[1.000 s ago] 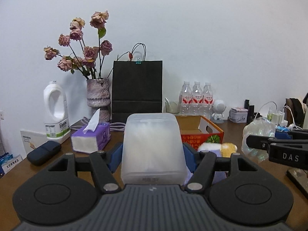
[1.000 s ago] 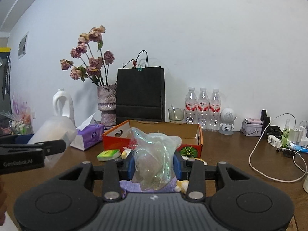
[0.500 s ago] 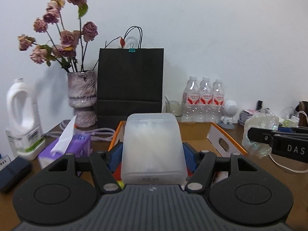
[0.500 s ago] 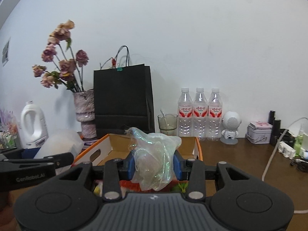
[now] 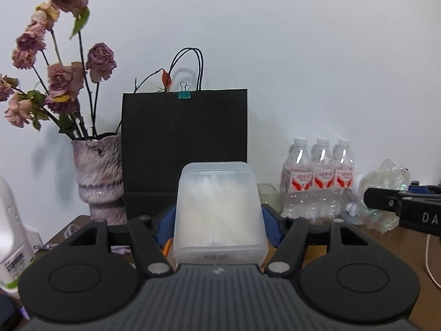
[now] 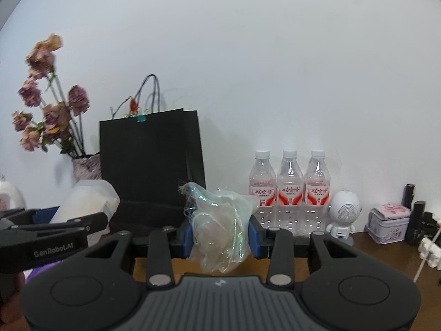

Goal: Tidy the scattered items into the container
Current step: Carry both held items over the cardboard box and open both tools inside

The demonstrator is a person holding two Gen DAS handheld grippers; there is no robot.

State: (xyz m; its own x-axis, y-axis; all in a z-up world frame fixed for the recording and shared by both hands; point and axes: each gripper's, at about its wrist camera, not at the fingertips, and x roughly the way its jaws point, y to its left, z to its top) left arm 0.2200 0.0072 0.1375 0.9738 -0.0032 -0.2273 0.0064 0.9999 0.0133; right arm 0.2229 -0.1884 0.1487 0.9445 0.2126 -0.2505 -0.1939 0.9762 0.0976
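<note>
My left gripper [image 5: 219,220] is shut on a frosted translucent plastic box [image 5: 219,212] and holds it up in front of the black paper bag. The box also shows in the right wrist view [image 6: 88,201], held at the left. My right gripper [image 6: 220,231] is shut on a crumpled clear plastic bag [image 6: 220,226]. The bag also shows in the left wrist view [image 5: 386,193], held at the right. The orange cardboard container is almost hidden below both grippers; only a sliver of its orange edge [image 5: 166,245] shows.
At the back stand a black paper bag [image 5: 184,149], a vase of dried roses [image 5: 99,182], three water bottles [image 6: 289,201], a small white robot figure [image 6: 344,215] and a tin [image 6: 388,220]. A white jug [image 5: 11,242] is at the left.
Both grippers have moved forward and up with their loads. The orange container, tissue box and table items have dropped out of sight below the grippers.
</note>
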